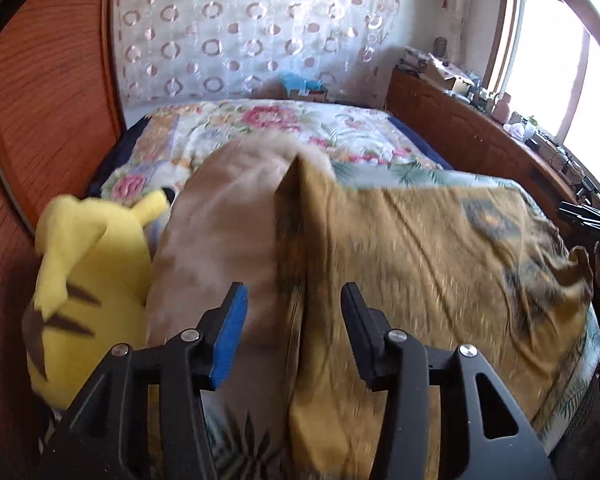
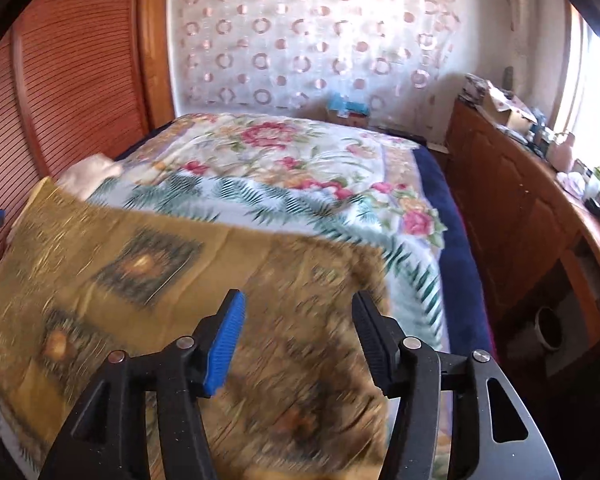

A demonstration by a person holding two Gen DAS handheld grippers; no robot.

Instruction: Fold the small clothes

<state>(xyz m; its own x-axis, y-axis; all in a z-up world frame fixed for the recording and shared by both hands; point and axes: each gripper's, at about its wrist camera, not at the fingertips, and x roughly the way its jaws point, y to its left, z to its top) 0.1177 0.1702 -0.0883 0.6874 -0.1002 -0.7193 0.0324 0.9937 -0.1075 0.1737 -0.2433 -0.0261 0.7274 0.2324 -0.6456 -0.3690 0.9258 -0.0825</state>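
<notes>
Black jaws of the left gripper [image 1: 294, 312] fill the bottom of the left wrist view, angled down toward the bed [image 1: 268, 128], standing apart with a blue pad on one finger and nothing pinched between them. Just beyond them the mustard patterned cloth [image 1: 420, 248] is blurred, one edge of it raised in a fold near the gripper's tips, with its paler underside showing to the left of that fold. No pad presses on the fabric.

From the right wrist view, the right gripper [image 2: 298, 316] also points down over the same cloth [image 2: 160, 264], its jaws parted and not touching it; the cloth lies spread under them across the near part of the bed, smeared by motion.

Left of the cloth, a yellow plush toy [image 1: 84, 280] with brown stripes sits at the bed's edge against the reddish wooden slatted wardrobe door [image 1: 44, 120]. Beyond the cloth, the floral bedspread [image 2: 284, 152] with pink flowers and green fronds covers the bed, a dark blue border along its right side. Behind the bed hangs a sheer white curtain [image 2: 300, 40] with ring shapes. Right of the bed runs a wooden cabinet [image 2: 512, 208] cluttered on top, under a bright window [image 1: 556, 72].
</notes>
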